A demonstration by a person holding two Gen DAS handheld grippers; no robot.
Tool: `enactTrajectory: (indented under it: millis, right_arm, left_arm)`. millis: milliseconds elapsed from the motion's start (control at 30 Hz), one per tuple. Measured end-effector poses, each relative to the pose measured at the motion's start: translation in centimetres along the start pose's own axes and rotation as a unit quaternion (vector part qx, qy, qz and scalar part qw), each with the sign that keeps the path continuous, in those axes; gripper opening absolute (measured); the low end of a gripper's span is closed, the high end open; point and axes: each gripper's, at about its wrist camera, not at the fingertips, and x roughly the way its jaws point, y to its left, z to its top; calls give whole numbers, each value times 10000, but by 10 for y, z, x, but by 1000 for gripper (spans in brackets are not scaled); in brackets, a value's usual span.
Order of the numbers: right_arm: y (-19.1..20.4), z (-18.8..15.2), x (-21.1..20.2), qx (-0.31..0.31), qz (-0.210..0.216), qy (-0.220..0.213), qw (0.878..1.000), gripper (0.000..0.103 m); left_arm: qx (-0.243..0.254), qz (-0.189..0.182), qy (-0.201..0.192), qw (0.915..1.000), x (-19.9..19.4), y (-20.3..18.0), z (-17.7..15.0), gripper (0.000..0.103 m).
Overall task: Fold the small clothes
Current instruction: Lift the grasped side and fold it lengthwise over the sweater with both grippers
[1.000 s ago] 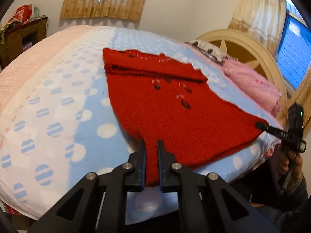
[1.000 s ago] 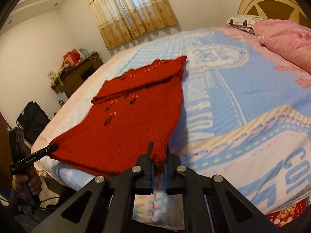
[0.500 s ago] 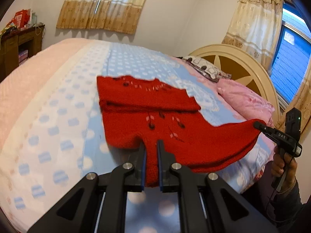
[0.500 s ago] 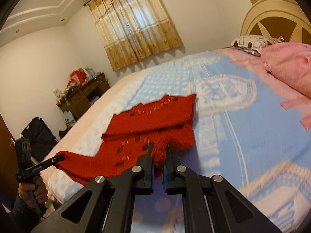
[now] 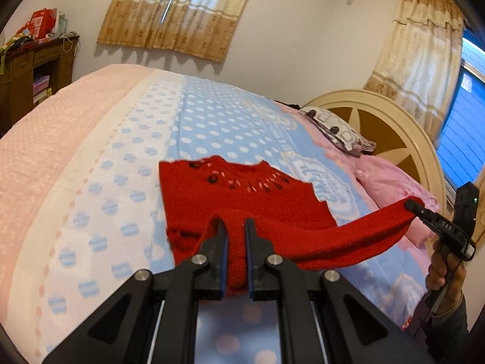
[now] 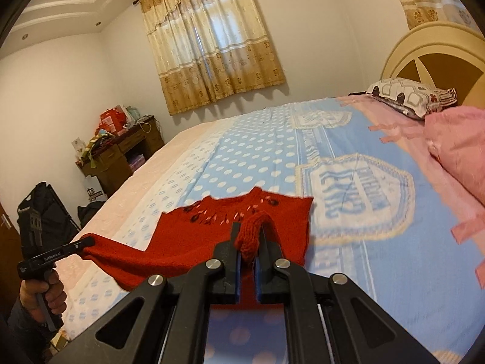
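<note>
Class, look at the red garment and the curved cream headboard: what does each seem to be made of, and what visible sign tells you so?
Red garment: apparently knitted wool or acrylic yarn, matte and fuzzy; looped stitches show on the bunched hem clamped in the right gripper.
Curved cream headboard: probably painted wood, smooth with a slight sheen; it has a rigid moulded rim around brown inset panels. The exact material cannot be told.

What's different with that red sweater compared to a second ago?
Both grippers, left gripper and right gripper, have lifted the red sweater's near hem off the bed and carried it toward the collar end. Both stay clamped on it; the far folded part stays lying flat.
</note>
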Motion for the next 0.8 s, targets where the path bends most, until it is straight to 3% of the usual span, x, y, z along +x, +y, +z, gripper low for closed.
enactTrajectory:
  millis: [200, 467, 800]
  right_arm:
    - [-8, 29, 43, 2, -211, 90, 9997, 6]
    - [-26, 47, 125, 127, -446, 553, 9974, 5]
    - [-63, 46, 235, 331, -857, 1125, 9894, 5]
  left_arm:
    - [84, 52, 32, 9999, 32, 4, 37, 9]
    - [1, 254, 250, 9994, 96, 28, 74, 9]
    - [-138, 457, 764, 9959, 186, 59, 78, 9]
